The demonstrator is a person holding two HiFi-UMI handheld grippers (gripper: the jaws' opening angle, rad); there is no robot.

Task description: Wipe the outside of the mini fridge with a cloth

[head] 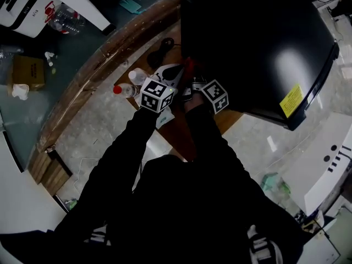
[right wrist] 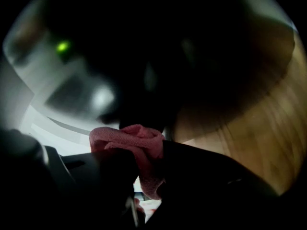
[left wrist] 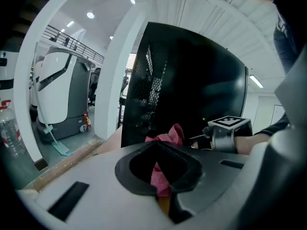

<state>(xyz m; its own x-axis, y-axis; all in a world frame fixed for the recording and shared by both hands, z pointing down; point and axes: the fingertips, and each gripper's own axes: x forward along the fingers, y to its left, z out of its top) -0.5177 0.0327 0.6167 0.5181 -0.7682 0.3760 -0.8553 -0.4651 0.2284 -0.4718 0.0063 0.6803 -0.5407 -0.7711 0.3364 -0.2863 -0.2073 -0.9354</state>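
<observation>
The black mini fridge (head: 258,43) stands on a wooden table (head: 231,121). In the left gripper view its vented side (left wrist: 192,90) fills the middle. Both grippers meet just left of the fridge's near corner, each holding the same pink-red cloth (head: 190,67). My left gripper (head: 177,73) is shut, with the cloth (left wrist: 160,176) running through the seam of its grey jaws (left wrist: 163,178). My right gripper (head: 192,81) comes in from the right (left wrist: 199,138) and is shut on a bunched fold of the cloth (right wrist: 139,143). Its dark jaws (right wrist: 144,181) sit close to the fridge (right wrist: 144,42).
Two small bottles (head: 129,87) and a black corded object (head: 162,45) lie on the table left of the grippers. The table's raised wooden edge (head: 99,70) runs diagonally there. A white machine (left wrist: 57,95) and a water bottle (left wrist: 9,133) are beyond. White equipment (head: 330,158) stands at the right.
</observation>
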